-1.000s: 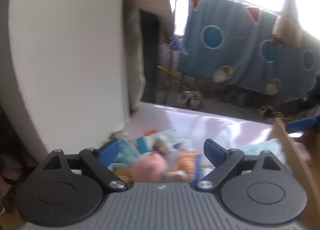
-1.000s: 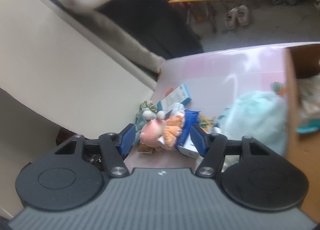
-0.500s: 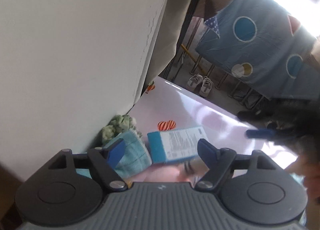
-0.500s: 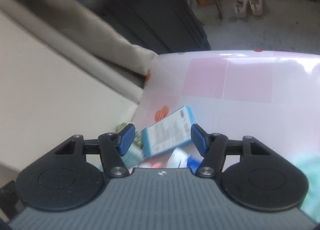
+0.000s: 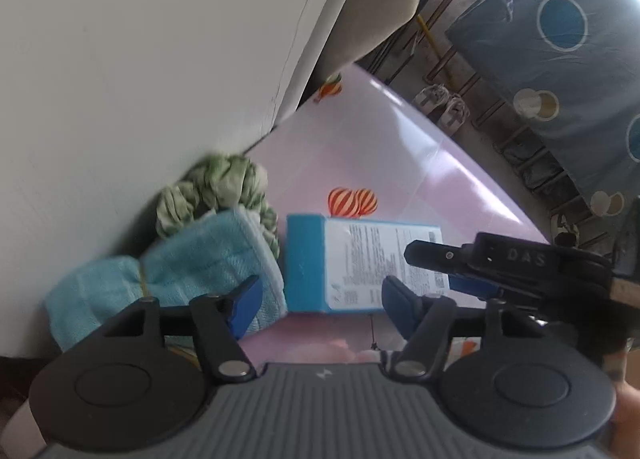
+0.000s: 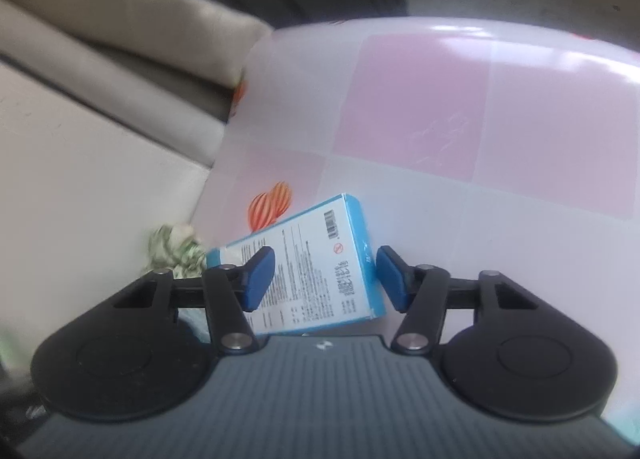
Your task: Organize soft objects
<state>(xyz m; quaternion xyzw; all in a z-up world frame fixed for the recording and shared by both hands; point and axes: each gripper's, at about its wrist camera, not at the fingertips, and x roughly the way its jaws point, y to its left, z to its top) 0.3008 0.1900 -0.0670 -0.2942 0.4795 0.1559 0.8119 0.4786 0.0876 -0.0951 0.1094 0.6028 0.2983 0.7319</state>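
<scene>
In the left wrist view, a folded light-blue towel (image 5: 172, 279) lies at lower left against the white wall (image 5: 140, 59), with a crumpled green cloth (image 5: 216, 187) just behind it. The left tool (image 5: 320, 301) hovers at lower centre, its blue pads apart and closing, with nothing pressed between them. Right of the towel, a blue-and-white box (image 5: 360, 263) lies flat on the pink checked bench (image 5: 360, 147). At right, the right tool (image 5: 472, 271) reaches over the box.

In the right wrist view, the green cloth (image 6: 172, 249) sits at left. The right tool (image 6: 326, 279) straddles the box (image 6: 316, 271), pads closing but not yet pressing it.
</scene>
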